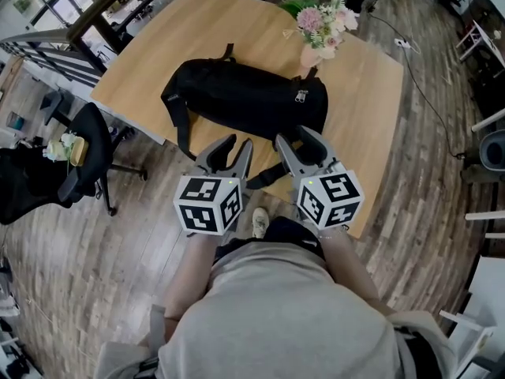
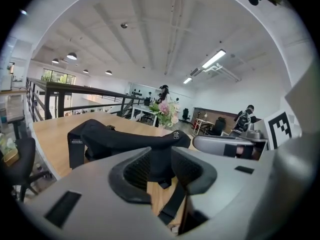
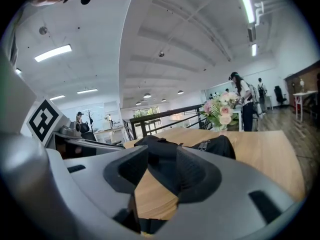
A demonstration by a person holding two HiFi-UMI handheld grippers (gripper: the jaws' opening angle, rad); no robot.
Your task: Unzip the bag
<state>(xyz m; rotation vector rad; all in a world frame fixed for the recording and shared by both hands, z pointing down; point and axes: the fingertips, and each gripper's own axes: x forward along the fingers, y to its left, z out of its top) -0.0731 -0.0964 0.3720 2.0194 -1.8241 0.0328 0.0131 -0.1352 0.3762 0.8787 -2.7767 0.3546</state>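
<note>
Across the pale wooden desk (image 1: pixel 158 46) at upper centre lies the soft black duffel bag (image 1: pixel 245 101), apparently zipped. We judge this the approach: left tool (image 1: pixel 235 144) and right tool (image 1: pixel 294 136) gape wide, empty (short of the bag). Next, we must pinch the small metal zipper pull (image 1: pixel 301 95).

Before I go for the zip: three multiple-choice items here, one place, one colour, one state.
1. The flower vase stands: A left of the bag; B beyond the bag's right end; C on the bag.
2. The bag is: A black; B red; C white.
3. Jaws of the left gripper and right gripper: A shut on the bag; B one shut; C apart, empty.
Key: 1B, vase behind that end in the head view; 2A, black all over; 3C, each gripper view shows a gap, nothing gripped.
</note>
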